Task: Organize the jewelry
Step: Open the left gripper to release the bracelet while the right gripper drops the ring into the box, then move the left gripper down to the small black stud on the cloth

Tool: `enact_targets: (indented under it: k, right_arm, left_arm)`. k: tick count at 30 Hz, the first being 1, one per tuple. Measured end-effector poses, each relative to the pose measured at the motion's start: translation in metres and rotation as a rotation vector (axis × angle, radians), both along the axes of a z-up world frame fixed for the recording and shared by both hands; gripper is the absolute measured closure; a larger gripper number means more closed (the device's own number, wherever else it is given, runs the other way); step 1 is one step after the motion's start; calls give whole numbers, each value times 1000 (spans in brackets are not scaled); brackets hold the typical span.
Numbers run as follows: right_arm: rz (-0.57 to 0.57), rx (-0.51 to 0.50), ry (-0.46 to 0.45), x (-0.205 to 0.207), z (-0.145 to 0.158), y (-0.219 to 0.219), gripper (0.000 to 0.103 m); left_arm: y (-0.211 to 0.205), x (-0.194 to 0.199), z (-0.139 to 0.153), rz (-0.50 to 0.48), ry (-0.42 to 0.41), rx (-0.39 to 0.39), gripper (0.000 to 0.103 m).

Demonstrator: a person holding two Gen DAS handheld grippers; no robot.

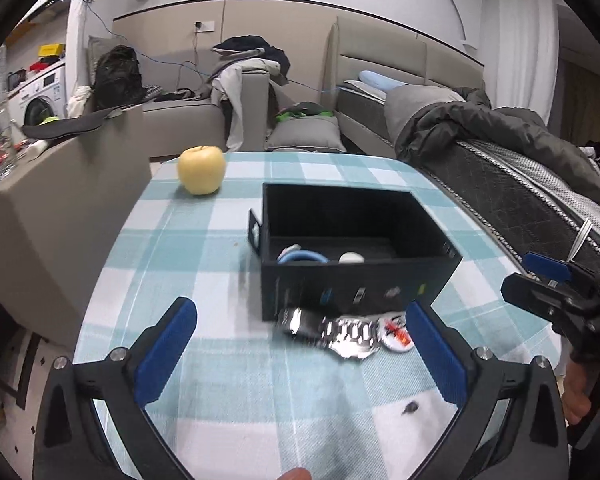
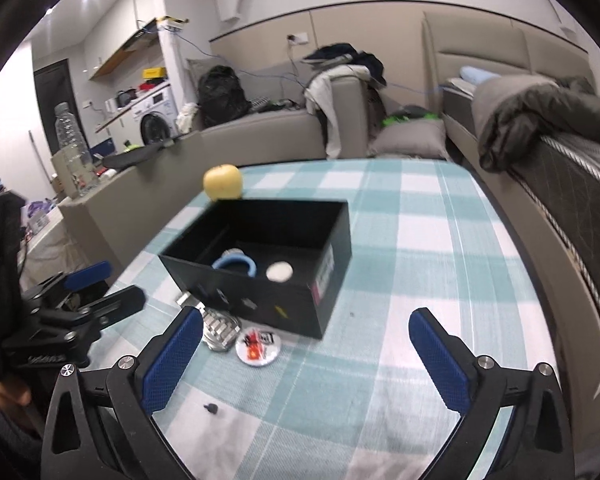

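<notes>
While both the left gripper and right gripper hang spread and empty, we judge the watch, lying against the box front, heavy, slippery and limp-linked, best pinched across its band.

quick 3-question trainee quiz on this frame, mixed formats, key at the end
1. True or false: the metal watch already lies inside the black box.
2. Which thing sits in the box beside the blue bracelet?
A. yellow apple
B. small white round piece
C. round badge
3. Fill in: both the left tongs and the right tongs are ____ and hold nothing.

Key
1. False. The watch lies on the checked tablecloth against the box's near wall, next to the round badge.
2. B, the small white round piece. The apple stands on the cloth beyond the box.
3. open
</notes>
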State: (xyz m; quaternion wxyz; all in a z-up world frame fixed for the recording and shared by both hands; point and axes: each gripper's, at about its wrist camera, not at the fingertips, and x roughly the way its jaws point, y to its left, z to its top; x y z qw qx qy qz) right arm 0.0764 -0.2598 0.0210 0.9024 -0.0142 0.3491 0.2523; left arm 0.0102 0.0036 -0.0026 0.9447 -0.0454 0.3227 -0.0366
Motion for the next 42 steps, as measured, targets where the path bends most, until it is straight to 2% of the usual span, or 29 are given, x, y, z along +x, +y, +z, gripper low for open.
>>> enact_targets:
  k: [6,12,15,19,24,29,32,37,38,42]
  right_arm:
    - [-40,-12,43,-3,-15,-7,0]
    - [-73,-16,95,-3,-29,-10,0]
    - [-43,-40,114,-8,-35,-5,0]
    - [15,-86,107,-20,-40,7,1]
    - [22,-100,99,-29,-42,8,1]
    - [21,-85,108,-38,-43,-3,1]
    - [28,-113,98,-48,-44,-11,1]
    - [14,-95,94,-57,-43,-29,1]
    - [10,-88,95,-58,-42,-33,1]
    - [-1,-68,90,-61,-40,-41,1]
  left_arm:
    - [4,-11,-12,40,-7,-35,2]
    - [-4,-13,-21,38,-2,38,2]
    - [-4,-19,-26,30,15,25,2]
    - [-3,-28,-32,39,42,13,2]
    - [-9,-37,-40,30,77,18,2]
    - [-23,-40,-45,-6,104,6,2]
    - [-31,-39,-47,-44,115,-20,2]
    - [-48,-36,-49,-95,121,-2,22]
    - [-51,-36,-49,-104,114,-1,30]
    - [-57,-31,-50,-131,126,-5,33]
